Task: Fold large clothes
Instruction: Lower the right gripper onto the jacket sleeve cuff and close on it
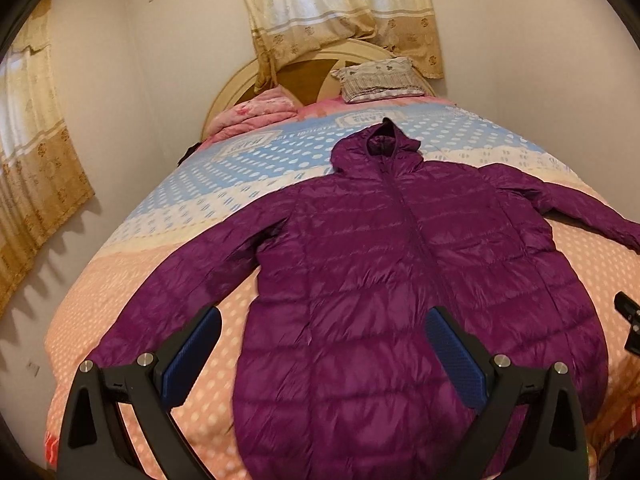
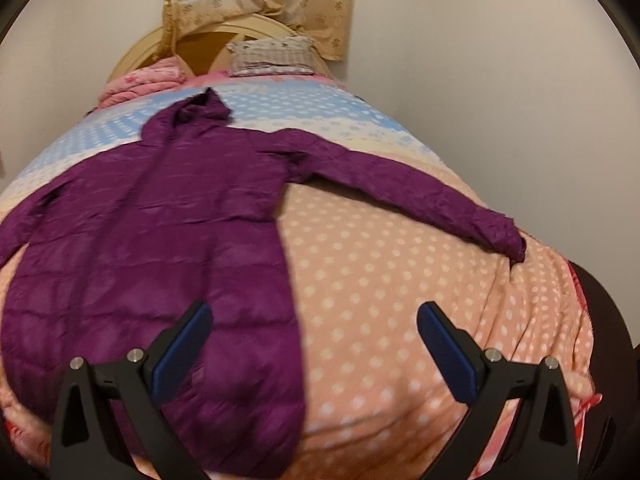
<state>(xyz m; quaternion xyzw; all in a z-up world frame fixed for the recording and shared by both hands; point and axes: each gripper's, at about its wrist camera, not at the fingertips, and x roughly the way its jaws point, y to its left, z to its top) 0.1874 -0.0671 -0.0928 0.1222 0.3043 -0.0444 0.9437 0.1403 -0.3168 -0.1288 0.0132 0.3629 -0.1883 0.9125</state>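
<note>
— Purple quilted jacket [image 1: 400, 280], zipped shut, lies flat on its back on the bed [image 1: 168, 208], hood [image 1: 380, 140] toward the headboard [image 1: 236, 80]. See it?

— Yes. Both sleeves are stretched out sideways; the one on the right [image 2: 420, 200] reaches almost to the bed's edge, its cuff crumpled.

— And the left tool [image 1: 324, 322]?

— Spread wide, holding nothing. It hangs above the jacket's lower half, one blue pad over the hem side and the other over the sleeve on the left.

— The right tool [image 2: 314, 318]?

— Spread too, empty. Its left finger sits over the jacket's side edge, its right finger over the bare dotted bedspread [image 2: 380, 280].

— What else is up there?

— A patterned pillow [image 1: 380, 78] against the headboard, a folded pink blanket [image 1: 256, 114] beside it, and beige curtains [image 1: 340, 8] behind.
</note>
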